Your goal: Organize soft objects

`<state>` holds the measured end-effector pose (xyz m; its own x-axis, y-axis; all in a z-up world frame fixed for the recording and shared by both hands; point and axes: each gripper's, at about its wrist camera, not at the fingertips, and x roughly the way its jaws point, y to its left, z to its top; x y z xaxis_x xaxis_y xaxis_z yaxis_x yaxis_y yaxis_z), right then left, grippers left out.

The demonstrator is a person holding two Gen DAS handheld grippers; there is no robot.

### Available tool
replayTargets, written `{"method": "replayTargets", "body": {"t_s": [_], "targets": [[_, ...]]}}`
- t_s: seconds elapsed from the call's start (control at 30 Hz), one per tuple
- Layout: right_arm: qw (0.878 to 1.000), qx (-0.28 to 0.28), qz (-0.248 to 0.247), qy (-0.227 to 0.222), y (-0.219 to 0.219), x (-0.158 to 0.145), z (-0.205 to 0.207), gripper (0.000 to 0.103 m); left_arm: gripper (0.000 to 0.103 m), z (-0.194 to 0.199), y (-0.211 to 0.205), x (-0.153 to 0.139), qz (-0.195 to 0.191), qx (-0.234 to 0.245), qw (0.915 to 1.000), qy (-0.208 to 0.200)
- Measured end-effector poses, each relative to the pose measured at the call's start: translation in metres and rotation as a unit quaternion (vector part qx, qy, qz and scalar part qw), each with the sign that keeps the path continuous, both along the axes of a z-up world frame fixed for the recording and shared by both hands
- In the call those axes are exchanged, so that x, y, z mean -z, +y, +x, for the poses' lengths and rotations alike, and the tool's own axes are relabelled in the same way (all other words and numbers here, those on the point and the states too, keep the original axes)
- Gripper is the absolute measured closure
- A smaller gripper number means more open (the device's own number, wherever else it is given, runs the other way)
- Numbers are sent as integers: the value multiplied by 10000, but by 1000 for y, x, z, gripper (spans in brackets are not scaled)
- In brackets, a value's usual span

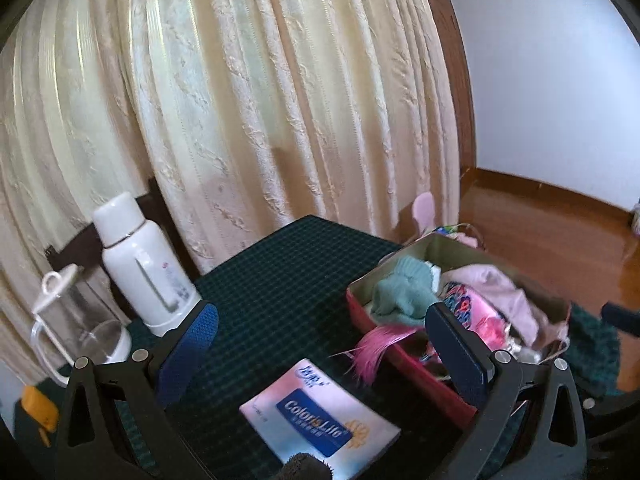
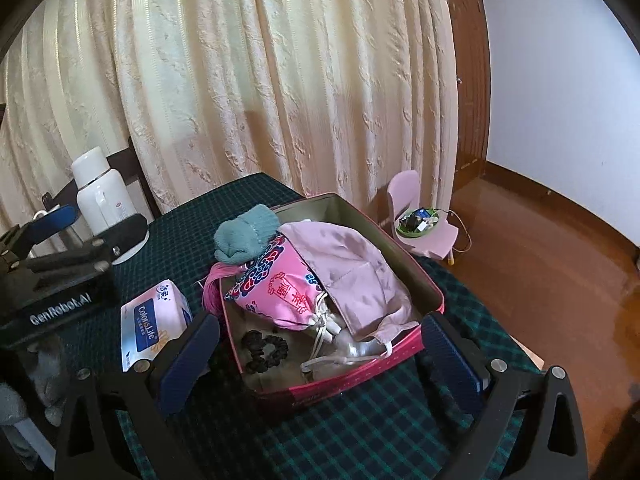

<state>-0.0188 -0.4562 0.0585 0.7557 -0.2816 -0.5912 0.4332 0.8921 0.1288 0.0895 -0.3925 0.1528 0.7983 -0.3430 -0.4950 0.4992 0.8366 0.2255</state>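
Right wrist view: red box (image 2: 400,356) stuffed with soft stuff; right gripper (image 2: 320,356) spread wide, empty, hovering over it; left gripper (image 1: 320,344) beside it, also released.

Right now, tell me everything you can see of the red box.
The red box is a shallow, open-topped rectangular box, red outside, olive-drab inside. It sits flat on the green plaid tablecloth, holding a teal knit item, a pink embroidered pouch, pale pink fabric and a black scrunchie.
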Motion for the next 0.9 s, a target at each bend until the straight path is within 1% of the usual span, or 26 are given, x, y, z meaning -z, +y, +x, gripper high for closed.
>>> {"method": "replayTargets", "body": {"t_s": [0.07,0.37,0.9], "targets": [[10000,9,-16,-7,1,-1,-1,0,0,-2,0,3,118,-98,9999,11],[9999,-17,-108,-7,6,-4,-3,0,0,-10,-1,6,279,-157,9995,26],[9998,94,-163,54,11,-4,-6,0,0,-18,-4,8,427,8,9991,-43]]}}
